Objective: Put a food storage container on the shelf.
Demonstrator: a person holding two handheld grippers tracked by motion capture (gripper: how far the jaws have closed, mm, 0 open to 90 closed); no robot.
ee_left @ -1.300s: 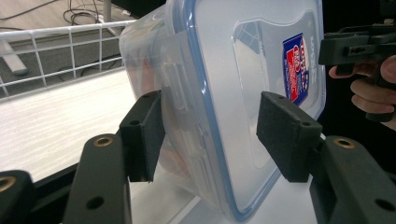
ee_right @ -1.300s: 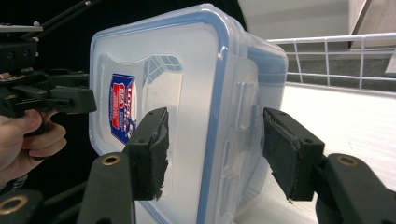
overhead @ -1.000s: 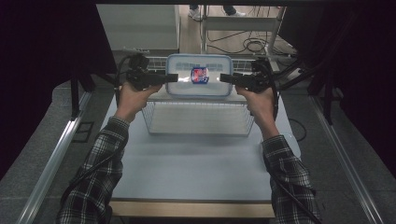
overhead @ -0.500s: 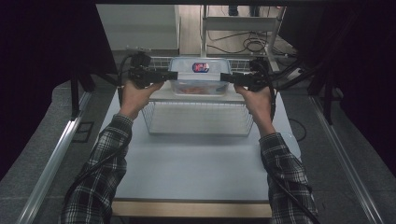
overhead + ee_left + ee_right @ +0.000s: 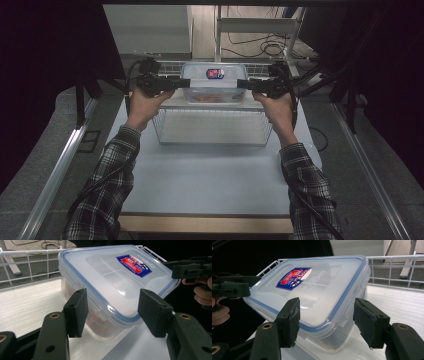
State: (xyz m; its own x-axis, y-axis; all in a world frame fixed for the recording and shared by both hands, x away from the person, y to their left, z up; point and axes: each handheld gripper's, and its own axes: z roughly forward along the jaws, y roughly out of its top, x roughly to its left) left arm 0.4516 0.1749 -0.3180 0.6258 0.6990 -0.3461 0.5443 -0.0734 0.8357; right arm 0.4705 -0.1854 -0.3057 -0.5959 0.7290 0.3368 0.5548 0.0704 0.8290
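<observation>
compared with a second ago, the clear plastic container (image 5: 213,82) sits farther from the person, at the far edge of the white wire basket (image 5: 212,127) on the pale tabletop (image 5: 210,175). the left hand-held gripper (image 5: 172,83) and right hand-held gripper (image 5: 243,84) flank its short ends, jaws spread, a lid corner between each pair. the rectangular box has rounded corners, a translucent blue-rimmed lid (image 5: 117,272) and a red-and-blue label (image 5: 294,277); orange-pink contents show through its wall.
</observation>
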